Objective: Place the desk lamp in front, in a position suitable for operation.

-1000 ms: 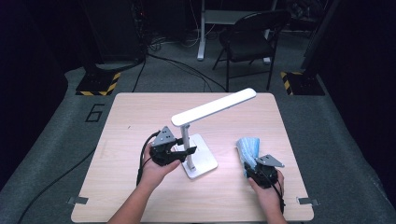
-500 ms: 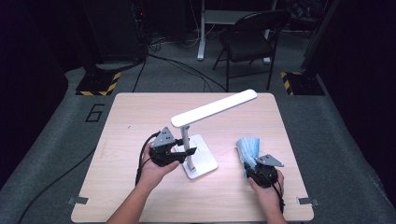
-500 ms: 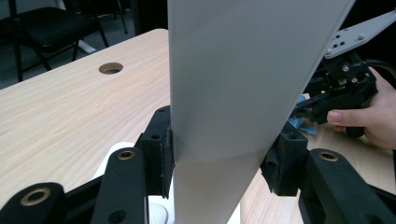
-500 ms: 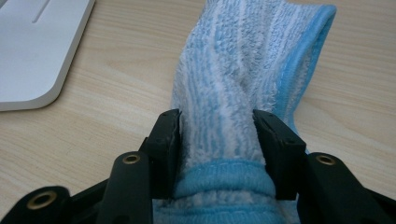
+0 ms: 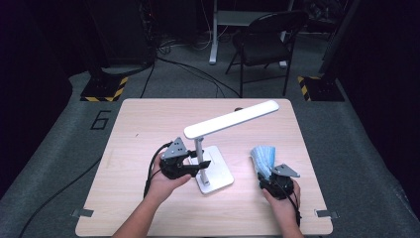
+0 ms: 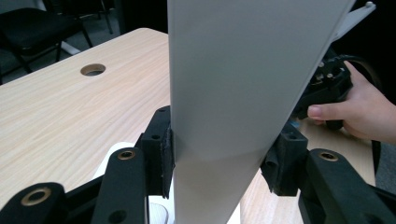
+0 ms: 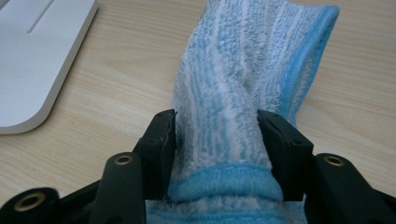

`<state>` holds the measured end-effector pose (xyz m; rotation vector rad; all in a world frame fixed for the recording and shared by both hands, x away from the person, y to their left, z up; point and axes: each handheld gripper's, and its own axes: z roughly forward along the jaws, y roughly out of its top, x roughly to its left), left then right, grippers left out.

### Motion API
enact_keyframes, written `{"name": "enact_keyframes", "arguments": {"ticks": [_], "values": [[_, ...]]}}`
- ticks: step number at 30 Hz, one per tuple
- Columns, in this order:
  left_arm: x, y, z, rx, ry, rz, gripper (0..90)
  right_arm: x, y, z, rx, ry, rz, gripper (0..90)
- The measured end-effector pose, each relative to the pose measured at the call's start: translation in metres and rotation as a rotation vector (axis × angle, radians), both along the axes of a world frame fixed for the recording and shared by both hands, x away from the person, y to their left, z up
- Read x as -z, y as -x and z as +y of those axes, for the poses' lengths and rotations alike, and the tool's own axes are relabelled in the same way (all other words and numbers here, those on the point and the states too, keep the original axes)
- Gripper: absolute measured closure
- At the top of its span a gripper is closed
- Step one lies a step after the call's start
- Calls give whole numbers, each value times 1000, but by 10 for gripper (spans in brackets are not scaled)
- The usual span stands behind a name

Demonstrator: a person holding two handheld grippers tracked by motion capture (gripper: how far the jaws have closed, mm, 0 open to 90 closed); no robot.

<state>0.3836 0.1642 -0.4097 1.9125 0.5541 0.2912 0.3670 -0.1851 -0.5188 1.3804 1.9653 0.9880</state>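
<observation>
A white desk lamp [image 5: 233,119] stands mid-table on a flat square base [image 5: 218,174]. My left gripper [image 5: 200,167] is shut on its upright post [image 6: 233,93], one pad [image 6: 167,158] pressed on each side. A blue striped terry cloth [image 5: 262,156] lies bunched on the table at the right. My right gripper [image 5: 268,177] has that cloth [image 7: 243,70] between its jaws. The jaws [image 7: 217,144] have just been opening, and the cloth still touches both pads.
The lamp's base [image 7: 32,56] lies just left of the cloth in the right gripper view. The wooden table [image 5: 143,129] has a cable hole [image 6: 92,70] near its far edge. A folding chair [image 5: 267,34] stands beyond the table.
</observation>
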Motion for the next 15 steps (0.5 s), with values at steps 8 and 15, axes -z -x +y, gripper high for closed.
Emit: {"name": "enact_keyframes", "arguments": {"ticks": [8,15], "values": [[0,3,-4,36,-2,-3,517,1,-3,-2,0,0,8,544],[0,5,-6,70,-5,1,517,1,-3,-4,-2,-18,16,599]]}}
